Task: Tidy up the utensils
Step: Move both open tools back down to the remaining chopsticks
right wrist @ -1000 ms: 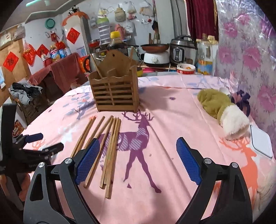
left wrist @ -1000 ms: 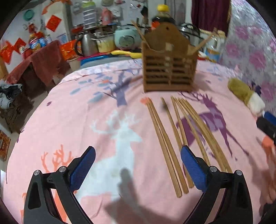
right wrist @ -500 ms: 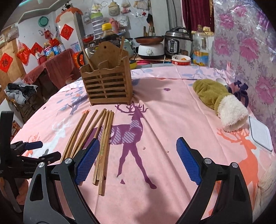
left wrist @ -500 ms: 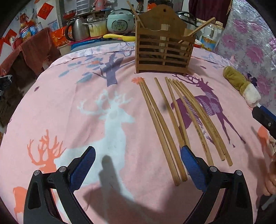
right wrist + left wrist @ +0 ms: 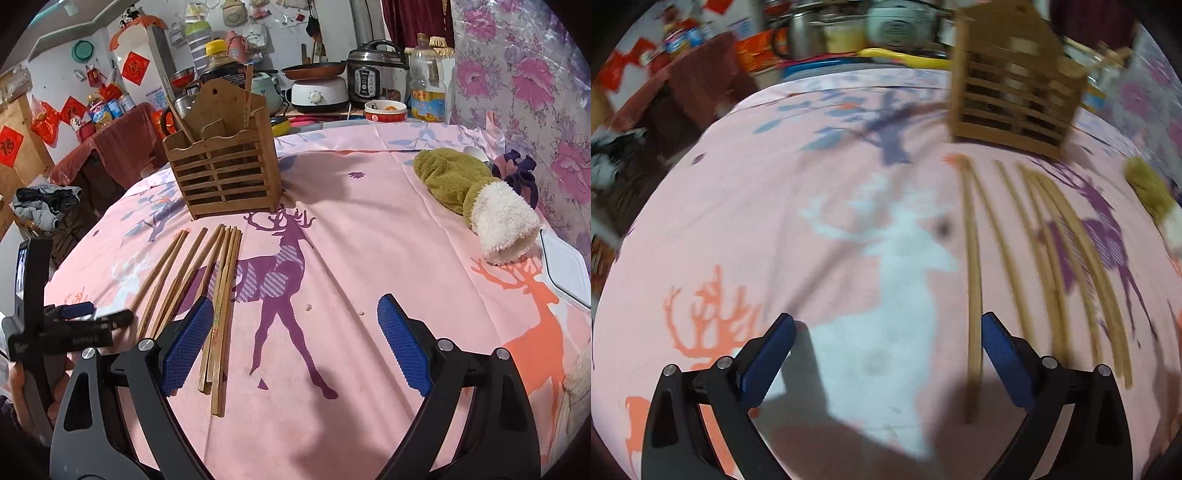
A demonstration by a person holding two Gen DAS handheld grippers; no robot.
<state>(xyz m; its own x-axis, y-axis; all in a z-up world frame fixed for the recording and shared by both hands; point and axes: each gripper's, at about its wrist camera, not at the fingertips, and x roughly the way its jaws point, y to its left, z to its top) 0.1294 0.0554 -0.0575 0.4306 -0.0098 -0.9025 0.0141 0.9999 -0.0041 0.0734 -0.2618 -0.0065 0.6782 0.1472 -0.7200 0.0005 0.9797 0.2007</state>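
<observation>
- Brown wooden chopsticks (image 5: 207, 291) lie in a loose row on the pink tablecloth (image 5: 369, 229). In the right wrist view they are at about 9 o'clock.
- The wooden holder (image 5: 225, 173) stands just past their far tips, at about 11 o'clock. Two sticks already poke out of its top.
- The left gripper (image 5: 886, 347) is spread wide and holds nothing. The chopstick farthest left (image 5: 973, 280) lies just inside its right finger (image 5: 1001, 345).
- The right gripper (image 5: 295, 343) is spread wide too, and it is empty. It is low over the cloth, just beside the sticks.
- I think this is the step of reaching for a stick.
- Next, the left gripper needs to go down around that one stick and pinch it.
- The left view is blurry, so I cannot tell if it touches the cloth.
</observation>
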